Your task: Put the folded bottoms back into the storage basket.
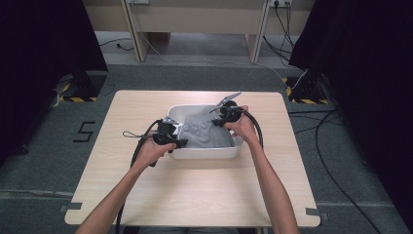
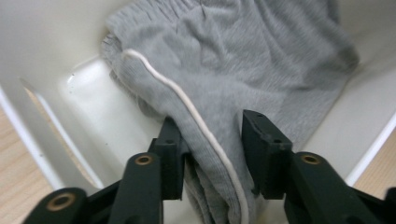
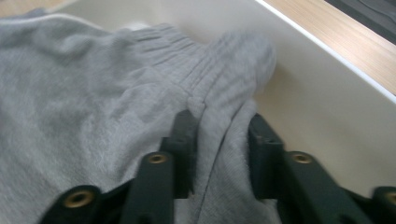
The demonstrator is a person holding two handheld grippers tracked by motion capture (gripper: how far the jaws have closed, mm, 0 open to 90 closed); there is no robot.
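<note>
A grey knit garment with a ribbed waistband and a white cord lies bunched in a white plastic bin mid-table. My left gripper reaches into the bin's left end. In the left gripper view a fold of the garment with the cord runs between my jaws, which stand slightly apart and do not pinch it. My right gripper is at the bin's far right corner. There the ribbed waistband lies loosely between its parted jaws, beside the bin wall.
The bin sits on a light wooden table with bare surface all around it. Both forearms come in from the bottom edge. Cables trail over the grey carpet on the right, and black curtains hang at both sides.
</note>
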